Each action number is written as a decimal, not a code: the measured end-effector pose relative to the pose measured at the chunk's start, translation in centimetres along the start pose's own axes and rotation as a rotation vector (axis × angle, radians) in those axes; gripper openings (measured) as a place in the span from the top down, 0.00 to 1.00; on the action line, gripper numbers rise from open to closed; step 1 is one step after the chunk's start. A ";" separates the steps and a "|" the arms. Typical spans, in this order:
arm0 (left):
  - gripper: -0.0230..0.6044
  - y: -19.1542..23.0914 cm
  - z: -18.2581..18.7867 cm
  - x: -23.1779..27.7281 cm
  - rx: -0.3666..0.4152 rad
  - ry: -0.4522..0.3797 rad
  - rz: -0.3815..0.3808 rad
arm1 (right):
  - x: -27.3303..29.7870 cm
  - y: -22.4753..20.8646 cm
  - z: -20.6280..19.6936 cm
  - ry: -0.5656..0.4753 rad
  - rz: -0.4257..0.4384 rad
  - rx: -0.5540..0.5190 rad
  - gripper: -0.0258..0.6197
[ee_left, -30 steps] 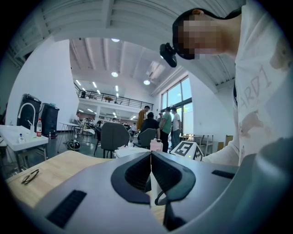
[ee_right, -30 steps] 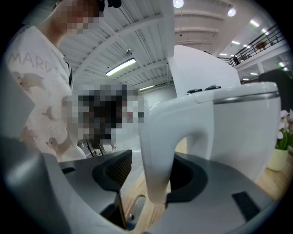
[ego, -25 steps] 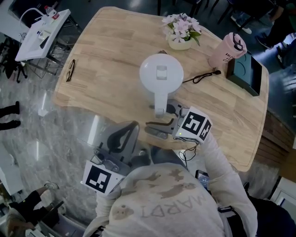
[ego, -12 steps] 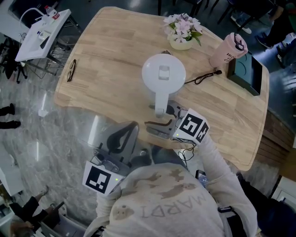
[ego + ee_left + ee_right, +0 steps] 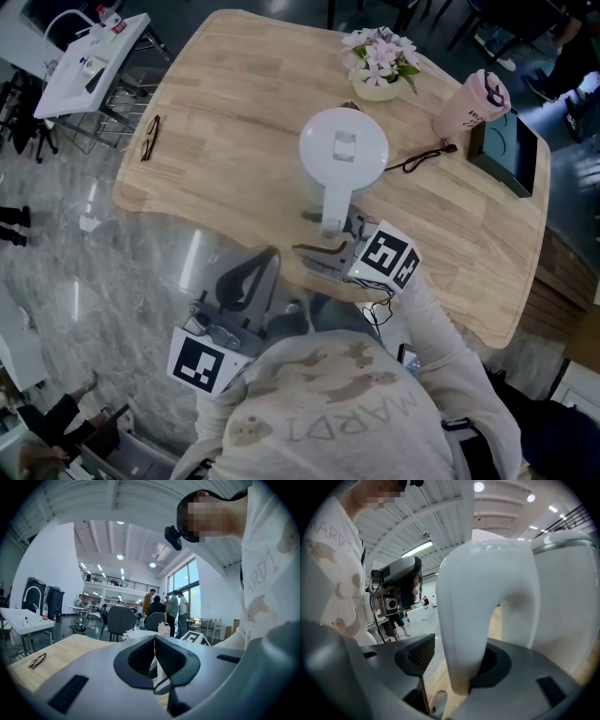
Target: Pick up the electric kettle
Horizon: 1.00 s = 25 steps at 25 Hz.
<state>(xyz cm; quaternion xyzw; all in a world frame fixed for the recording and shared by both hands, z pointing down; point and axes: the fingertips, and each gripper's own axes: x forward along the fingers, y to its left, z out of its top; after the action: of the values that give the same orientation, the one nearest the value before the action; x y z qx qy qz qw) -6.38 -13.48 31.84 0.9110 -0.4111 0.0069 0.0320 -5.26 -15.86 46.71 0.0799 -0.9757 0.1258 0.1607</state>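
The white electric kettle [image 5: 343, 153] stands in the middle of the wooden table [image 5: 234, 112], its handle [image 5: 333, 208] pointing at me. My right gripper [image 5: 323, 260] is at the handle's end, near the table's front edge. In the right gripper view the handle [image 5: 468, 602] stands between the jaws of this gripper [image 5: 457, 660]: the right jaw touches it, the left one leaves a gap, so it is open. My left gripper [image 5: 253, 274] hangs off the table in front of me. Its pads [image 5: 154, 641] meet, with nothing between them.
A pot of flowers [image 5: 379, 66] stands behind the kettle. At the far right are a pink cup [image 5: 473, 105], a dark tablet-like box [image 5: 511, 150] and a black cord [image 5: 422, 157]. Glasses [image 5: 150, 138] lie at the table's left edge. A white side table [image 5: 84, 61] stands further left.
My right gripper has edged a little closer to the kettle's handle. The head view has shifted slightly. The left gripper has stayed where it was.
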 end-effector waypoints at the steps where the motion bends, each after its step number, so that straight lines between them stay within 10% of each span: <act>1: 0.94 0.1 0.0 0.0 0.002 0.000 0.004 | 0.1 0.0 0.0 0.002 -0.002 -0.003 0.61; 13: 0.94 0.7 0.1 -1.1 0.000 -0.011 0.037 | 0.8 -1.8 0.5 -0.020 -0.171 -0.022 0.83; 25: 0.94 0.8 0.2 -3.0 0.014 0.016 0.079 | 1.2 -1.7 1.2 -0.025 -0.161 -0.096 0.84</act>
<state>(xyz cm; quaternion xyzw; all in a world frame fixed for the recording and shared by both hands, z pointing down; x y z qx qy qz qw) -8.98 -11.81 31.61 0.8942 -0.4465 0.0182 0.0288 -6.40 -17.92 46.33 0.1516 -0.9730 0.0645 0.1618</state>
